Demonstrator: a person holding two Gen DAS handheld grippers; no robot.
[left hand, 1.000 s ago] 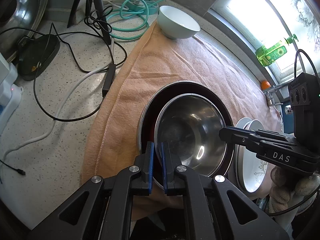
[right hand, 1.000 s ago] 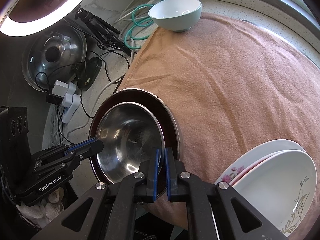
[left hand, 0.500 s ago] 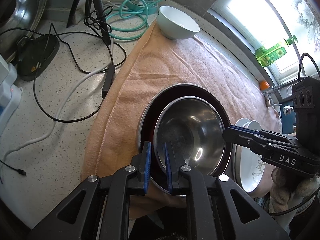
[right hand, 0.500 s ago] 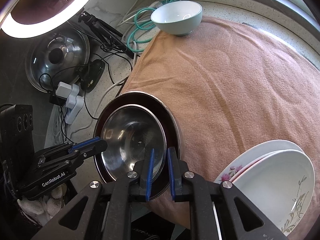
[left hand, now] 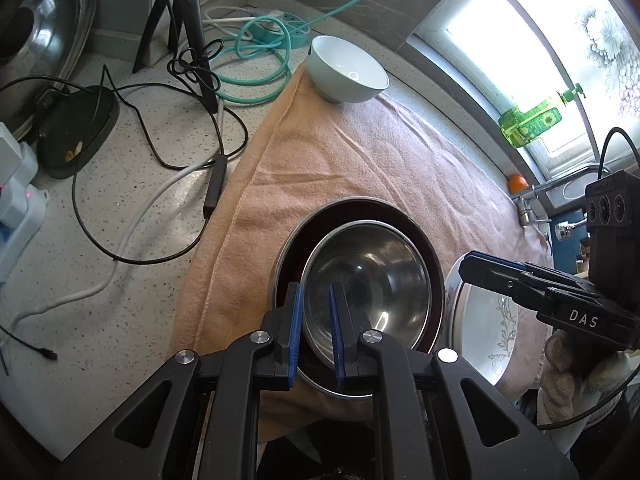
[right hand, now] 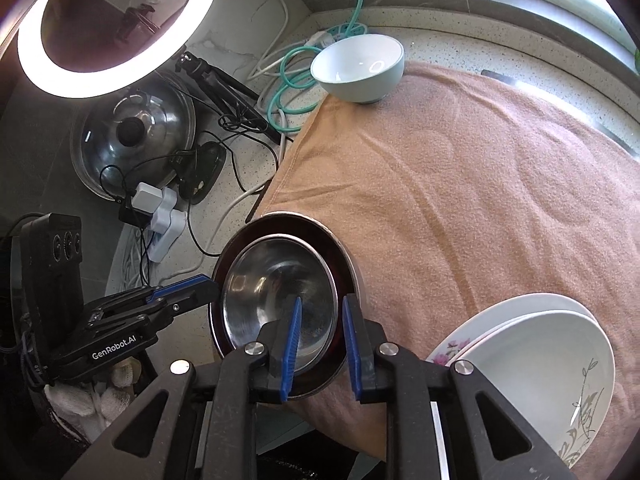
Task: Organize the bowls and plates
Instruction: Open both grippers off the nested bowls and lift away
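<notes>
Now | left gripper (left hand: 314,312) spread astride steel bowl (left hand: 372,280) rim | right gripper (right hand: 320,330) opening, likewise

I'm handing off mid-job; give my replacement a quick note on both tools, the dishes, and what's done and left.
Left tool: open, straddling the near rim of the small steel bowl, not gripping.
Right tool: jaws opening, astride the same bowl's rim on its side.
Done: steel bowl nested in the larger dark-lined metal bowl on the peach towel; two white floral plates stacked.
Left: pale green ceramic bowl stands alone at the towel's far corner.
</notes>
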